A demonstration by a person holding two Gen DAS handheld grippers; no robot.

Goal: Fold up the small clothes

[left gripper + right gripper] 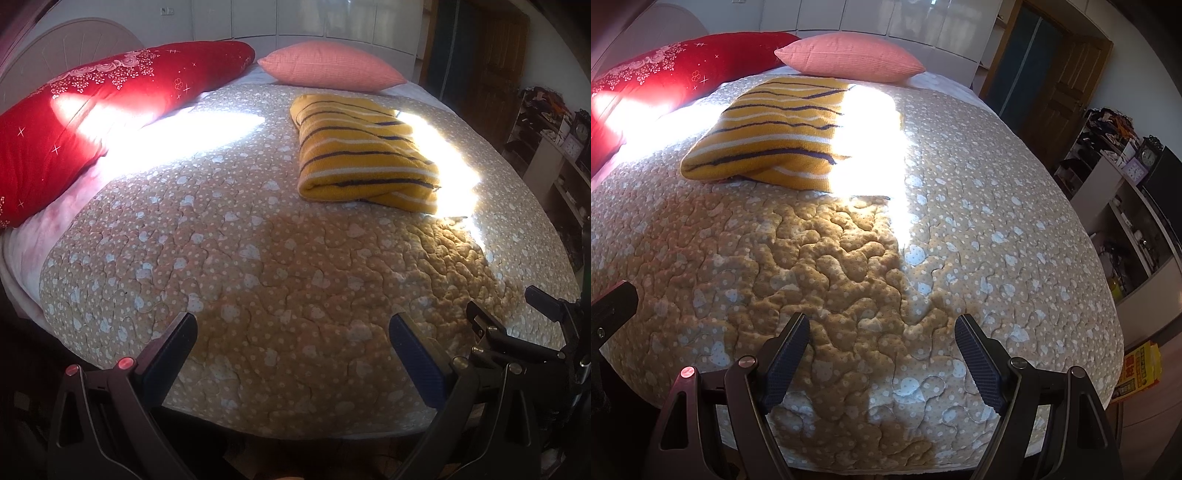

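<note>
Two sets of tongs sit nearest the cameras. The left tongs (293,332) stand wide apart at the 6 o'clock edge of the left wrist view, holding nothing and hovering over the near edge of the bed quilt (258,277). The right tongs (882,334) are likewise spread apart and empty above the same quilt (979,240); they also show at 4 o'clock in the left wrist view, at its right edge.

Farther out lies one garment, a folded yellow striped sweater (364,147), at about 1 o'clock from the left tongs and at 11 o'clock from the right tongs (768,136). It rests flat on the quilt, well apart from both tongs, with a bright band of sunlight along its right side.

Beyond it are two pillows: one pink pillow (330,66) at 12 o'clock, just past the sweater, and one long red pillow (92,122) with white flowers at 10 o'clock.

Farthest to the right, at 3 o'clock, a shelf unit (1126,206) carries two clocks.
</note>
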